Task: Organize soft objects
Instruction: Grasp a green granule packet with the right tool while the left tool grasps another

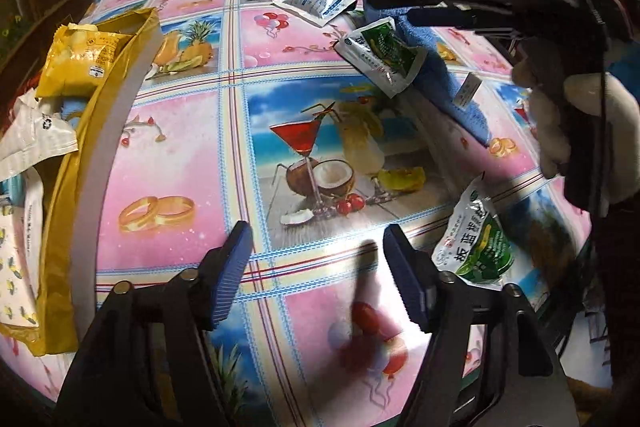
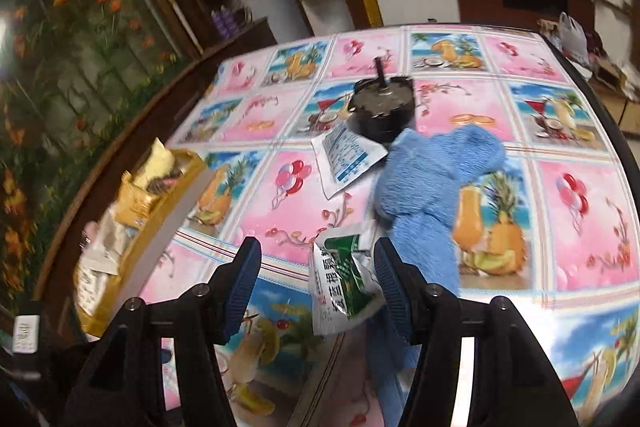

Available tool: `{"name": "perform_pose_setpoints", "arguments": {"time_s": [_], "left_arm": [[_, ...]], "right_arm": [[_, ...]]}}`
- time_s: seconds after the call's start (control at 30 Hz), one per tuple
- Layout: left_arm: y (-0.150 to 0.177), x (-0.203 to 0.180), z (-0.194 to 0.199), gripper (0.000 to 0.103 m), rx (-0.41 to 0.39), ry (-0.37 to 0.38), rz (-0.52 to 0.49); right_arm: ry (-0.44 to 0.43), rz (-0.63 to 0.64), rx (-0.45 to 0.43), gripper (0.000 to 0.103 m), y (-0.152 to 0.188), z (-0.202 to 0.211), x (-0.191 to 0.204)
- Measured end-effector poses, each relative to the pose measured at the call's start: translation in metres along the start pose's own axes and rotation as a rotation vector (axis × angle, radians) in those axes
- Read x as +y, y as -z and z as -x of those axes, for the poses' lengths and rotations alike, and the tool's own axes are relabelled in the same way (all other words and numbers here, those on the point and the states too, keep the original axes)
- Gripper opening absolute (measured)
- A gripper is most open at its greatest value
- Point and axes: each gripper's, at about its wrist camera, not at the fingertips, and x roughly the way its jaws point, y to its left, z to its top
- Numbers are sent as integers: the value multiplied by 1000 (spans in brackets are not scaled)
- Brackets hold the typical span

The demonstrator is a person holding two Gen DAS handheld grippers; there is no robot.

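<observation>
A gold box [image 1: 100,115] at the table's left holds a yellow snack bag [image 1: 80,63] and white packets; it also shows in the right wrist view [image 2: 160,211]. A green-white sachet [image 1: 382,55] lies partly on a blue towel [image 1: 440,67]. In the right wrist view this sachet [image 2: 344,287] sits between my open right gripper's [image 2: 316,287] jaws, beside the towel [image 2: 428,187]. A second green sachet [image 1: 476,243] lies at the table's right edge. A blue-white sachet [image 1: 316,1] lies farther back. My left gripper [image 1: 316,267] is open and empty above the tablecloth. The right gripper [image 1: 404,5] hovers above the towel.
A black round device [image 2: 382,111] with a post stands behind the blue-white sachet [image 2: 344,155]. The table's [image 1: 180,147] picture-patterned cloth covers the whole top. A gloved hand [image 1: 568,115] holds the right gripper. Shelves and a flowered wall stand beyond the table.
</observation>
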Motion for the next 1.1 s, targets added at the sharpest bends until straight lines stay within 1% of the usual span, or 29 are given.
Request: {"name": "perform_pose_setpoints", "arguments": {"time_s": [0.03,0.1,0.13,0.2,0.27,0.3,0.33,0.47,0.57,0.67,0.7,0.73,0.77,0.8,0.87,0.93,1.1], "left_arm": [[1,2,0,87,-8,39,12],[0,5,-1,93,-13,90,19],[-1,7,-1,97,-9,115,15],[-2,9,-1,102,-9,167,13],[-2,10,1,102,-10,180,6],[-3,10,2,102,-7,183,1],[-3,11,2,102,-9,190,3],[0,18,8,102,-24,241,30],[7,22,18,102,-44,228,29],[11,23,27,102,-55,214,20],[11,21,30,102,-61,206,10],[11,18,34,102,-72,202,-7],[11,15,37,102,-77,203,-21],[11,10,38,102,-81,207,-38],[10,-1,39,102,-85,216,-77],[9,-13,35,102,-77,229,-120],[4,-47,20,102,-53,258,-225]], "right_arm": [[6,9,24,59,-1,-9,1],[56,15,91,59,1,-28,5],[43,13,111,60,4,-34,7],[-60,4,156,60,10,-40,13],[-215,-4,209,60,18,-41,21],[-256,-2,216,60,20,-40,24],[-257,5,210,60,20,-37,28],[-176,56,207,60,17,-37,40],[-159,76,257,60,13,-52,55],[-82,135,312,59,16,-71,72],[-62,161,307,53,17,-74,77],[-53,178,300,26,18,-73,80],[-78,166,321,25,20,-76,80],[-93,151,317,25,21,-74,79],[-71,168,291,24,25,-68,76],[-75,150,280,23,29,-59,67],[-38,88,193,24,36,-12,29]]}}
